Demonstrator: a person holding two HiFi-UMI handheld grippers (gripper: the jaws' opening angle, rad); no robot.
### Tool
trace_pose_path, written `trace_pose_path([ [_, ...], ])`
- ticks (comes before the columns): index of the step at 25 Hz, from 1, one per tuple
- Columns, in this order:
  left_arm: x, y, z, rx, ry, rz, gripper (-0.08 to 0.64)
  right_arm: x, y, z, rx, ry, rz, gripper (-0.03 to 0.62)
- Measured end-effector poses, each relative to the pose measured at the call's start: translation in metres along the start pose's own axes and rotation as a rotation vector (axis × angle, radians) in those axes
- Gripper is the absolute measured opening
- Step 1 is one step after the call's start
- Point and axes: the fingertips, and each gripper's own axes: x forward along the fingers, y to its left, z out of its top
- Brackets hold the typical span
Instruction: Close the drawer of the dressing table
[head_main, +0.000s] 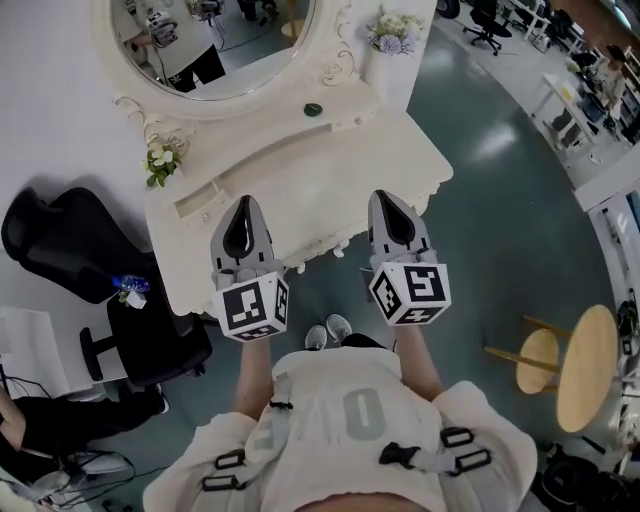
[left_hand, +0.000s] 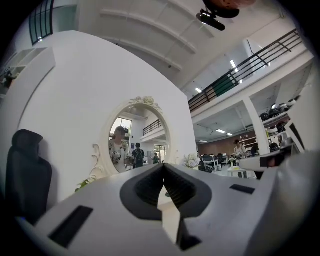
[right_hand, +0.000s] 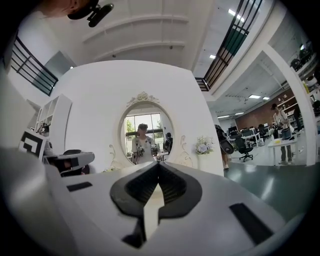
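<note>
Both closed on nothing, the left gripper (head_main: 243, 208) and right gripper (head_main: 387, 202) face the dressing table (head_main: 300, 165), whose rigid drawer should slide lightly if pushed on its front.

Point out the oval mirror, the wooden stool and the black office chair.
oval mirror (head_main: 215, 45), head view, on the glass.
wooden stool (head_main: 588, 368), head view, on the round seat.
black office chair (head_main: 60, 240), head view, on the backrest.
</note>
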Motion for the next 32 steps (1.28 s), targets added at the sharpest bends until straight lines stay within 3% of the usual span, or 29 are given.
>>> trace_pose_path([
  [6,-0.009,0.015,0.01,0.027,-0.019,0.088,0.02,0.021,0.011,0.006,-0.017,-0.012,0.084,0.009],
  [11,-0.029,0.046,0.017,0.053,-0.023,0.219,0.02,0.044,0.045,0.005,-0.044,-0.011,0.217,0.01],
  [13,-0.038,0.059,0.018,0.058,-0.021,0.273,0.02,0.053,0.062,0.0,-0.05,0.005,0.287,0.094],
  [20,-0.077,0.094,0.018,0.084,-0.009,0.432,0.02,0.072,0.12,-0.013,-0.029,0.038,0.466,0.227],
  [25,-0.098,0.121,0.022,0.109,-0.007,0.518,0.02,0.08,0.156,-0.022,-0.037,0.068,0.551,0.232],
  [32,-0.123,0.149,0.022,0.128,-0.003,0.581,0.02,0.086,0.207,-0.043,-0.041,0.112,0.644,0.265],
])
